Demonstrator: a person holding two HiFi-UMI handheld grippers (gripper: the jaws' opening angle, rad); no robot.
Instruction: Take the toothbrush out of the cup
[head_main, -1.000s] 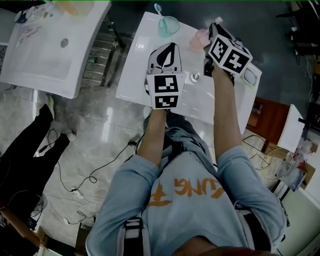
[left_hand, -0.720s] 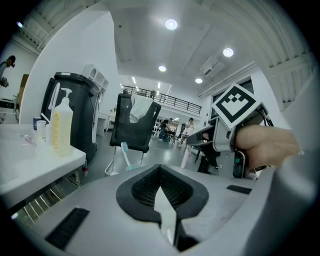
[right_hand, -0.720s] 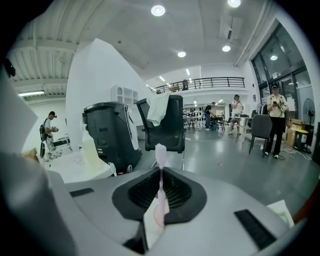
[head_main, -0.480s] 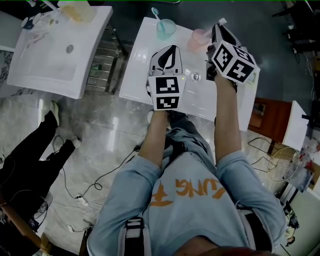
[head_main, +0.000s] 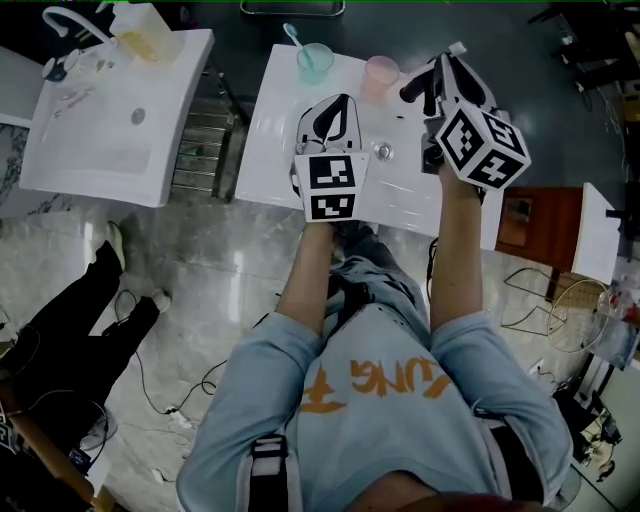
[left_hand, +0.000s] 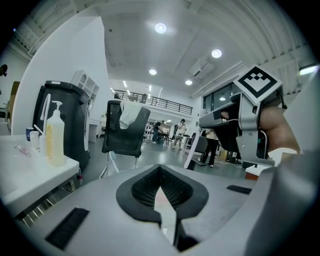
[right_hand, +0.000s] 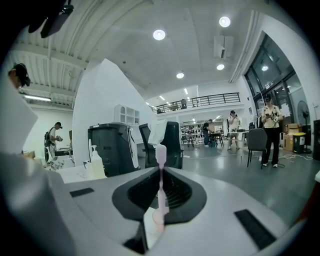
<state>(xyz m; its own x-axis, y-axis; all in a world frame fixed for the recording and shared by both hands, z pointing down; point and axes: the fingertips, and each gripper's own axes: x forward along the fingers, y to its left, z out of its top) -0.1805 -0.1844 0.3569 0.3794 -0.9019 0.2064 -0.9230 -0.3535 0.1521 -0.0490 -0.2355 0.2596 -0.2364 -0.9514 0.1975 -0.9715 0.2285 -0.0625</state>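
In the right gripper view a pale pink toothbrush (right_hand: 160, 155) stands upright between the jaws of my right gripper (right_hand: 160, 172), which is shut on it. From the head view that right gripper (head_main: 446, 62) hangs just right of the pink cup (head_main: 381, 72), and the toothbrush (head_main: 457, 48) is clear of the cup. A green cup (head_main: 315, 62) with a blue toothbrush stands further left on the white basin top (head_main: 270, 150). My left gripper (head_main: 346, 94) hovers over the basin, jaws together and holding nothing (left_hand: 159, 172).
A drain (head_main: 383, 151) lies between the grippers. A second white washbasin (head_main: 100, 110) with a yellow soap bottle (head_main: 140, 30) stands to the left. A person in black (head_main: 60, 310) and cables are on the floor. A wooden cabinet (head_main: 535, 215) is at right.
My right gripper has risen up and away from the pink cup, carrying the pink toothbrush out of it. The left gripper has lifted slightly.
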